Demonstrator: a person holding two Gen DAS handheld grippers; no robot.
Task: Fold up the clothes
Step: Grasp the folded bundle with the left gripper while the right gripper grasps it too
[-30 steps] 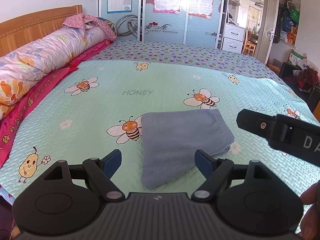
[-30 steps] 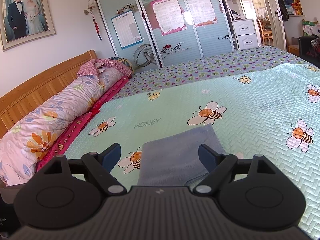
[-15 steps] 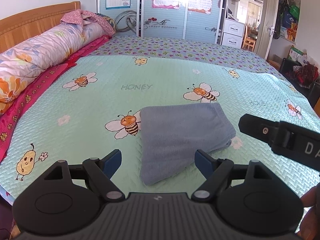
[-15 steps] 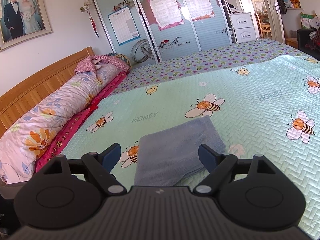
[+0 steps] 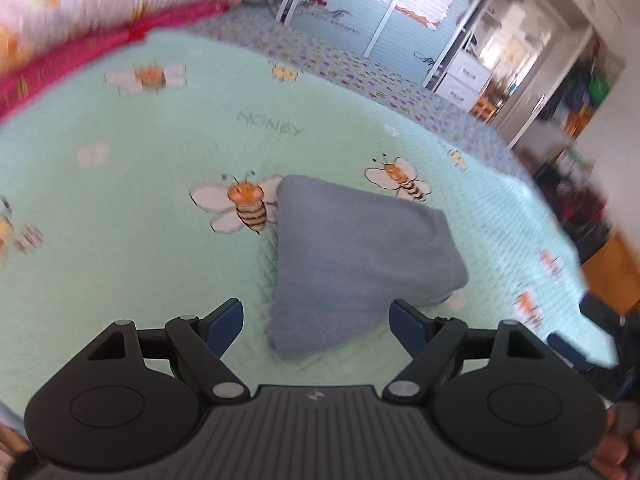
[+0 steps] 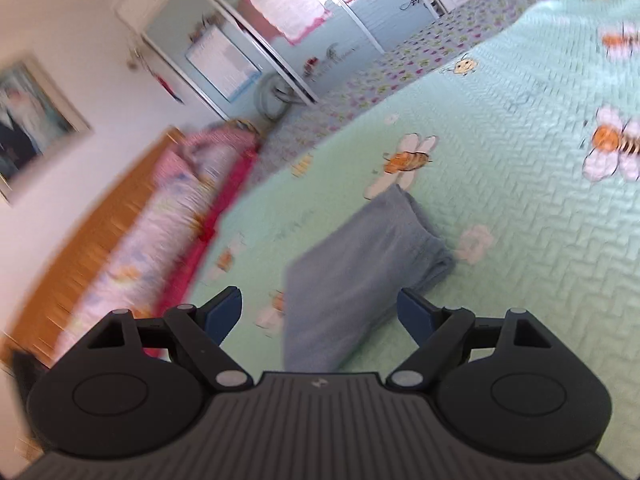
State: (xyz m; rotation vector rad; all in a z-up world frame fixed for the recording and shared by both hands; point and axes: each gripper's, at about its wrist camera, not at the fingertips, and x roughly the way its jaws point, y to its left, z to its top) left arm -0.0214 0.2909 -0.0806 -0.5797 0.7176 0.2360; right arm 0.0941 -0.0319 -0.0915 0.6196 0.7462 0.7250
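**Presently: folded blue garment on bee-print bed, both grippers released**

Legible writing is scarce. The word "HONEY" is printed on the mint-green bedspread, blurred but readable in the left wrist view, at about 11 o'clock from the garment. Script lettering on the wardrobe doors and the pink-bordered posters cannot be read. A small logo mark sits on each gripper body; its text cannot be made out.

Task item: one folded blue-grey garment lies flat on the bedspread, near the lower centre of both views. A cartoon bee touches its edge at 9 o'clock; a second bee sits at 1 o'clock.

Tools: the left gripper has its jaws spread wide, the garment's near corner showing between the blue fingertips without contact. The right gripper is likewise released, jaws wide, with the garment ahead of it and untouched. Neither grasps anything.

Surroundings: a rolled floral quilt on a pink cloth runs along the wooden headboard at 9 to 10 o'clock. A framed portrait hangs on the wall above. White drawers stand at 1 o'clock beside an open doorway. Part of the right gripper and fingers of a hand show at 4 o'clock in the left wrist view. Nothing lies between the grippers and the garment. Both views are motion-blurred.
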